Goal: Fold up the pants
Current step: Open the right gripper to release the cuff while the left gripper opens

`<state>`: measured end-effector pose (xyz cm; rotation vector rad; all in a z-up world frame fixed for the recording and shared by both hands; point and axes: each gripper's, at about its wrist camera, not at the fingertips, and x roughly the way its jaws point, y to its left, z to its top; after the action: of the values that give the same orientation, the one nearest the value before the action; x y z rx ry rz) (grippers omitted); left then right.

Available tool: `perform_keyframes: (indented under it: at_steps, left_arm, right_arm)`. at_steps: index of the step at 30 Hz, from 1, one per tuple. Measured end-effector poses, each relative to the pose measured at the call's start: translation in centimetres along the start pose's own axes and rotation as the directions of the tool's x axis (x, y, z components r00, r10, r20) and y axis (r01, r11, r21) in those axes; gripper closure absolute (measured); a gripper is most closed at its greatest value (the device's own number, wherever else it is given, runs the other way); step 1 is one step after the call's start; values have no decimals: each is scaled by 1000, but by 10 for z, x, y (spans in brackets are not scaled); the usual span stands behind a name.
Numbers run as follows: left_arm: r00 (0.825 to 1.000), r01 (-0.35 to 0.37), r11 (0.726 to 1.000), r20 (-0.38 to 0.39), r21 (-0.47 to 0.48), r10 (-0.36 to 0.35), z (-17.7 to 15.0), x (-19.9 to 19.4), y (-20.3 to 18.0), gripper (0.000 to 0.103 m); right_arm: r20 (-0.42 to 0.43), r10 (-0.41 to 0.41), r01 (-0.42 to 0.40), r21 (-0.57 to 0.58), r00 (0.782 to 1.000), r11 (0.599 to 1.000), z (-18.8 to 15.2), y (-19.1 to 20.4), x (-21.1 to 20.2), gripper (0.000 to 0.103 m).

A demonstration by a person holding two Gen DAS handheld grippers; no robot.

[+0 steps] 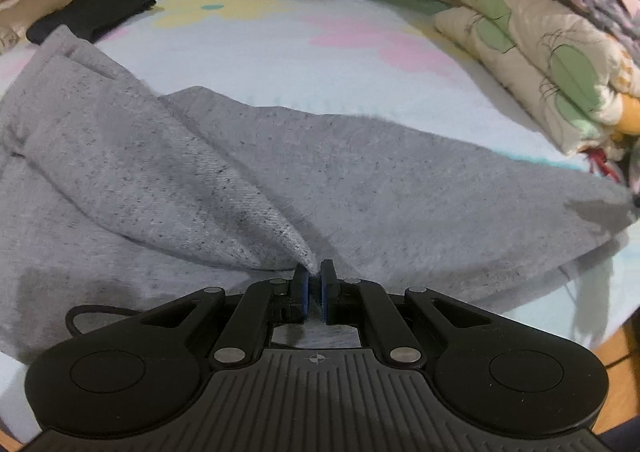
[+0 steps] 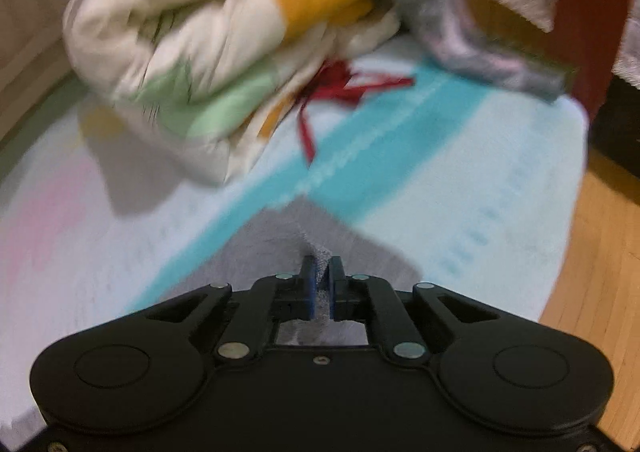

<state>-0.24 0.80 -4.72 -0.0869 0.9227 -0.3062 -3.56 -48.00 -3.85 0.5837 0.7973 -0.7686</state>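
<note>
Here the left tongs (image 1: 315, 272) are pinching a raised fold of the grey pants (image 1: 360, 180), which are lying spread across the bed (image 1: 280, 52). The right tongs (image 2: 321, 272) are pinching another bit of the same grey cloth, in a blurred view. To fold well, both grips should be travelling level and together, keeping the cloth taut. A folded quilt (image 1: 532, 52) is sitting near the far side, likely limiting room; a dark garment (image 1: 92, 18) is lying well apart.
</note>
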Motion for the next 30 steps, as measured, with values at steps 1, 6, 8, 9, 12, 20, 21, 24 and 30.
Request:
perform_keyframes:
  at_steps: [1, 6, 8, 9, 12, 20, 21, 24, 30]
  left_arm:
    - [1000, 17, 1000, -6, 0, -17, 0, 1, -1, 98]
    - [999, -9, 1000, -44, 17, 10, -3, 8, -3, 98]
    - [998, -6, 1000, -63, 11, 7, -3, 7, 0, 97]
    - [998, -2, 1000, -65, 10, 3, -3, 5, 1, 97]
    - [999, 11, 1000, -51, 25, -10, -2, -7, 3, 94]
    - [996, 83, 990, -53, 116, -77, -7, -60, 19, 93]
    - [995, 87, 991, -66, 105, -80, -9, -65, 24, 93]
    - [987, 100, 994, -130, 47, -93, -19, -88, 50, 93]
    - [993, 27, 1000, -114, 1, -27, -22, -147, 96, 93]
  right_arm:
    - [12, -24, 23, 17, 1000, 1000, 4, -4, -1, 93]
    - [-105, -76, 82, 54, 992, 995, 6, -23, 26, 92]
    - [-151, -129, 129, -7, 980, 992, -1, -19, 40, 91]
    - [-160, -155, 152, -33, 975, 988, -4, -17, 44, 87]
    - [-145, -208, 202, -56, 967, 978, -4, -9, 36, 57]
    - [7, -42, 42, -102, 999, 994, -9, 39, -24, 44]
    - [7, -7, 7, -122, 1000, 993, -13, 48, -29, 44]
    - [-11, 93, -94, -197, 996, 976, -24, 80, -45, 44]
    - [-84, 285, -297, -337, 955, 894, -52, 146, -77, 43]
